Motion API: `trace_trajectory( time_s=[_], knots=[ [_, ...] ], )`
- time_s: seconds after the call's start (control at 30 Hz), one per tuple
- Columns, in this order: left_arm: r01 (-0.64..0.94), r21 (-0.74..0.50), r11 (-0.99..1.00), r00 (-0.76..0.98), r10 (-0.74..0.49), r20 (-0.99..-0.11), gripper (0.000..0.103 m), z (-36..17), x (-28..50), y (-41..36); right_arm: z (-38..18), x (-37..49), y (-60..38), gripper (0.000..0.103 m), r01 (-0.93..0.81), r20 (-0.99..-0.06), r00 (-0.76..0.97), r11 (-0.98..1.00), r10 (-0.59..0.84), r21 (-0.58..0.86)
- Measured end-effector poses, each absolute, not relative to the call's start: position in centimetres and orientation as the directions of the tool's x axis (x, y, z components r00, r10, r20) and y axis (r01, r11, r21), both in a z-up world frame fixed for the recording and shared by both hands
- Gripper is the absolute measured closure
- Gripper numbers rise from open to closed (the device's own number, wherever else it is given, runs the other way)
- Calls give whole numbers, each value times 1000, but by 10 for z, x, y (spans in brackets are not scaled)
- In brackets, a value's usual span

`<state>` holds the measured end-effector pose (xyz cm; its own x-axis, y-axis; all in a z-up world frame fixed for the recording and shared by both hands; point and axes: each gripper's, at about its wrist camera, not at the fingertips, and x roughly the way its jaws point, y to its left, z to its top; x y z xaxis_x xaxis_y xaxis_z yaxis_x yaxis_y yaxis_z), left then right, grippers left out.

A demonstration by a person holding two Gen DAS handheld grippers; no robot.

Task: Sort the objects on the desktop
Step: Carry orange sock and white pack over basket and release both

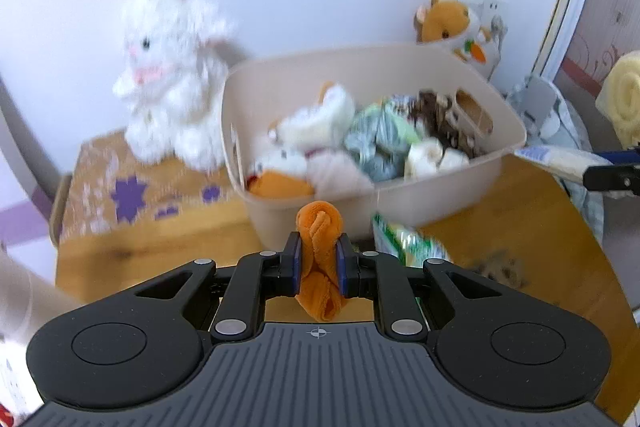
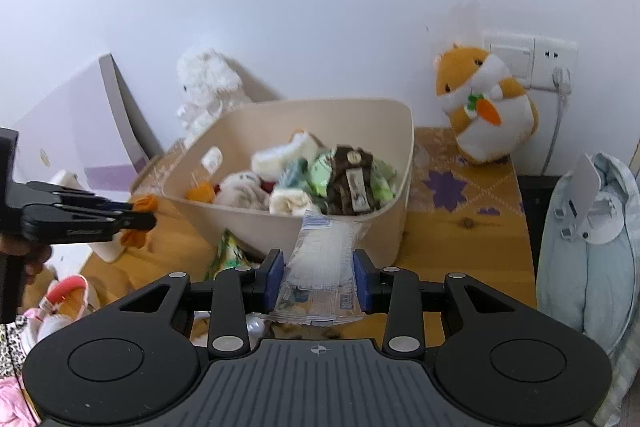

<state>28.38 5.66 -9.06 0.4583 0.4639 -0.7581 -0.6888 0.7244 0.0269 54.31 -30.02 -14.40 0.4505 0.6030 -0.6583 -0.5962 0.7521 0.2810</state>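
Left gripper point(image 1: 319, 263) clamped narrowly on a rolled orange cloth point(image 1: 320, 259), right gripper point(image 2: 319, 281) pinching a clear plastic packet point(image 2: 320, 267), both before the beige bin point(image 2: 288, 227).

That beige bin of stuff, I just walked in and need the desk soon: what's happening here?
Someone is tidying the wooden desk into the beige bin. The left hand-held gripper is clamped on a rolled orange cloth, the right hand-held gripper on a clear plastic packet. Both are held just in front of the bin, not yet dropped in.
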Motion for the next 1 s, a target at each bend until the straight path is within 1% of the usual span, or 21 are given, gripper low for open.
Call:
trace_trajectory(
  time_s=[0.2, 0.4, 0.6, 0.8, 0.93, 0.97, 1.0],
  knots=[
    [-692, 40, 721, 476, 497, -725, 86, -76, 305, 73, -116, 553, -292, 68, -620, -595, 492, 735, 636, 273],
    [-699, 37, 714, 494, 520, -697, 86, -69, 329, 92, -109, 578, -266, 68, -643, -560, 528, 731, 639, 228],
    [-714, 69, 697, 470, 550, -690, 86, -76, 352, 106, -123, 611, -231, 68, -643, -583, 524, 737, 621, 208],
    [-735, 79, 673, 422, 545, -724, 86, -99, 368, 116, -147, 627, -203, 68, -636, -611, 536, 755, 582, 160],
    [-747, 109, 656, 394, 569, -722, 86, -111, 372, 115, -160, 635, -196, 68, -613, -633, 523, 768, 571, 186],
    [-750, 112, 652, 388, 570, -725, 78, -112, 372, 115, -163, 636, -196, 60, -610, -635, 516, 767, 575, 199],
    [-752, 114, 649, 381, 569, -729, 72, -114, 372, 115, -164, 636, -196, 57, -607, -635, 513, 767, 578, 207]
  ],
)
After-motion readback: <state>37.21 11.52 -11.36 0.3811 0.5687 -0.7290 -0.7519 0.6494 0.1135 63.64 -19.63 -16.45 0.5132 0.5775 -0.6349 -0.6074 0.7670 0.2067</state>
